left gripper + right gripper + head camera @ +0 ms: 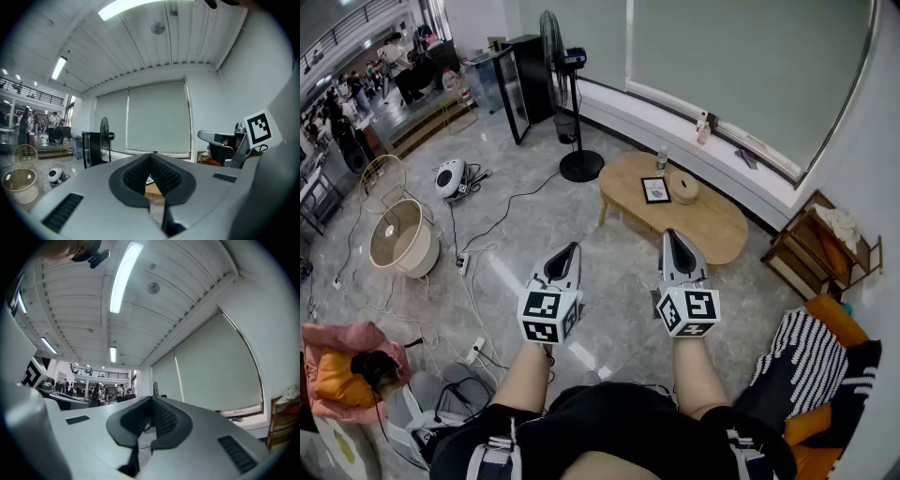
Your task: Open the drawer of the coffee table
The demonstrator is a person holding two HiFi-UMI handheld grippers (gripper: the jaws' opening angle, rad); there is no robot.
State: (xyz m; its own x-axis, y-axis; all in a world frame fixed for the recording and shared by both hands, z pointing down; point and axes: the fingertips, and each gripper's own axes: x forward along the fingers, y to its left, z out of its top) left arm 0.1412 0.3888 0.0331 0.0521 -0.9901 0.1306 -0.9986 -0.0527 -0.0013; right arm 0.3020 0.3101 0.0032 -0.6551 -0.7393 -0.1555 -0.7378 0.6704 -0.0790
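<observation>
With left tool [570, 248] and right tool [672, 234] both pressed shut on nothing, stands well short of the oval coffee table [722, 232]. Lies ahead and slightly right, nearer the right tool, long axis running upper left to lower right in the head view. Shows no drawer from here; carries a framed card [655, 190], a bottle [662, 159] and a round woven container [683, 187], contents hidden.

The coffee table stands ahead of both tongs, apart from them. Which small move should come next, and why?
The left tongs and the right tongs are shut, hold nothing and hang above the floor, short of the coffee table; no drawer shows in the head view. So probably step closer and bring both down toward the table's side.
</observation>
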